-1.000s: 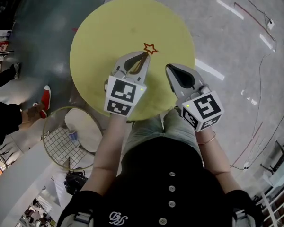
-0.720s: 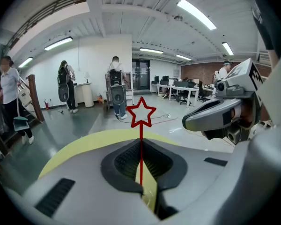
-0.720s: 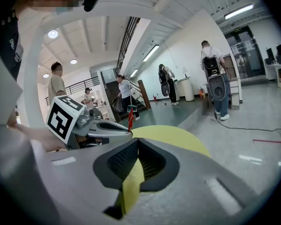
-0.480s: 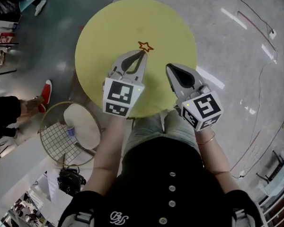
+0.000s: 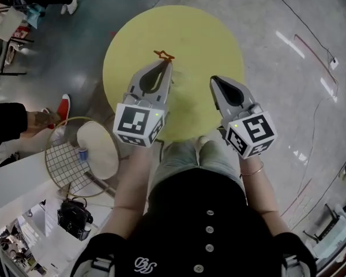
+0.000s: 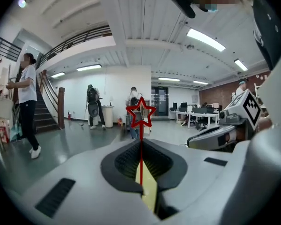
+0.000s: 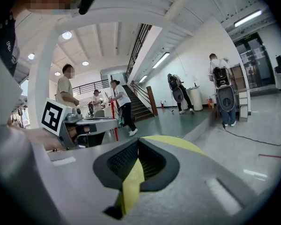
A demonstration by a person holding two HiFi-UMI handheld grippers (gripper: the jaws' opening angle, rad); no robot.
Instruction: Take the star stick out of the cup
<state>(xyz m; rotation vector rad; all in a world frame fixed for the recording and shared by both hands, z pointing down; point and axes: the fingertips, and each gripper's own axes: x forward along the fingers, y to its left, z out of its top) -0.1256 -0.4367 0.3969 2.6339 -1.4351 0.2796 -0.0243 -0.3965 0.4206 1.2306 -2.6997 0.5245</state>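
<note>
Left gripper [image 6: 140, 140]: jaws clenched on the thin red stem of the star stick [image 6: 141, 125]. The outline star pokes out just past the tips. Right gripper [image 7: 137, 142]: we read its jaws pressed together, with nothing between them. We hold both grippers side by side above the round yellow table [image 5: 207, 33], the right one apart from the stick.

A red star stick [image 6: 141, 111], its star an open outline, shows against the pale grey left gripper [image 5: 168, 62] and its black ribbed pads [image 6: 126, 161]. The right gripper [image 5: 214, 79] wears the same grey and black. Both bear cubes [image 5: 138, 124] patterned in black-and-white squares. Below, a plain yellow table [image 5: 184, 33] on a glossy grey floor [image 5: 277, 97]; at left, a red shoe [image 5: 62, 107].
</note>
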